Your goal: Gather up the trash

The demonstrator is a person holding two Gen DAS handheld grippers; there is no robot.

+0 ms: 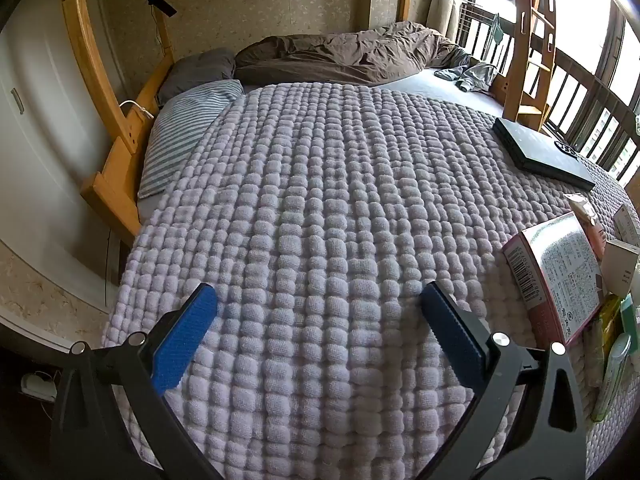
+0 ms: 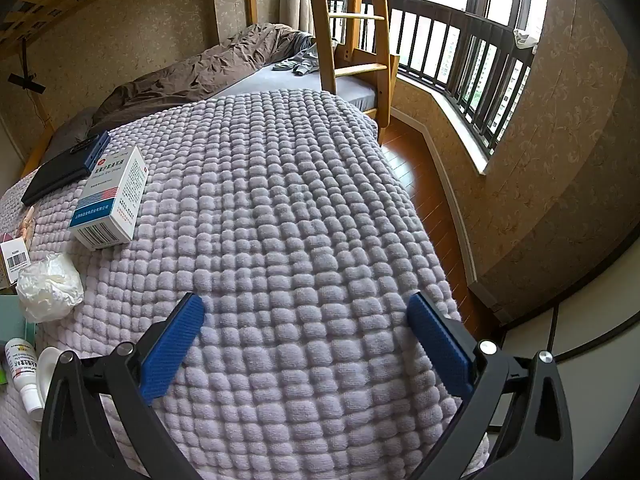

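Note:
Trash lies on a lilac bobbled blanket (image 1: 320,200) on the bed. In the left wrist view a pink-edged printed box (image 1: 556,276) and other packets (image 1: 612,344) sit at the right edge. In the right wrist view a blue-and-white medicine box (image 2: 114,200), a crumpled white tissue (image 2: 50,286), a barcode box (image 2: 14,260) and a small white bottle (image 2: 24,372) lie at the left. My left gripper (image 1: 320,300) is open and empty above the blanket. My right gripper (image 2: 306,308) is open and empty above the blanket (image 2: 300,200).
A black laptop (image 1: 540,152) lies on the blanket further back, also in the right wrist view (image 2: 60,172). A brown duvet (image 1: 344,56) and pillows lie at the wall. A wooden bunk ladder (image 2: 356,40), wood floor (image 2: 424,184) and a railed window are to the right.

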